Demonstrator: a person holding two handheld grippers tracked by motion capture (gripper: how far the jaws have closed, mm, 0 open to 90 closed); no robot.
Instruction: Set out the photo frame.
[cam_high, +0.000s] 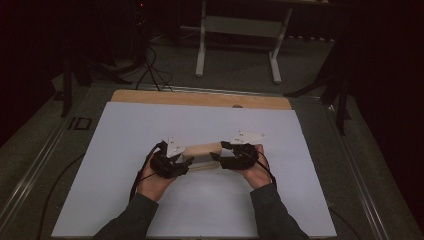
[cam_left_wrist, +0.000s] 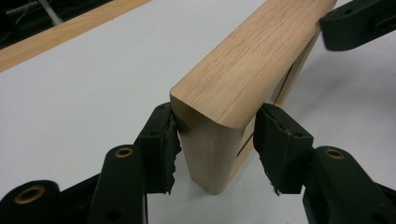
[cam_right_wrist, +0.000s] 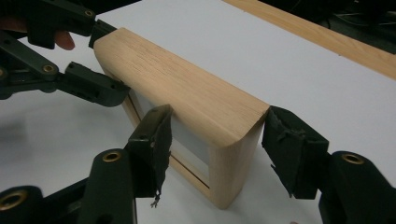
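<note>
Left gripper (cam_left_wrist: 212, 140) has its pads clamped on one end of the wooden frame (cam_high: 202, 152), right gripper (cam_right_wrist: 212, 154) straddles the other end, jaws apart, not pressing. I read the frame standing on edge mid-desk (cam_high: 125, 130), long axis running straight between both grippers.

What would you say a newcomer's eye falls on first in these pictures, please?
Probably the pale wooden frame standing on edge in the middle of the white sheet, with a pair of black tongs at each end. The left tongs press their pads against one end, while the right tongs straddle the other corner with a gap showing at the pads.
</note>
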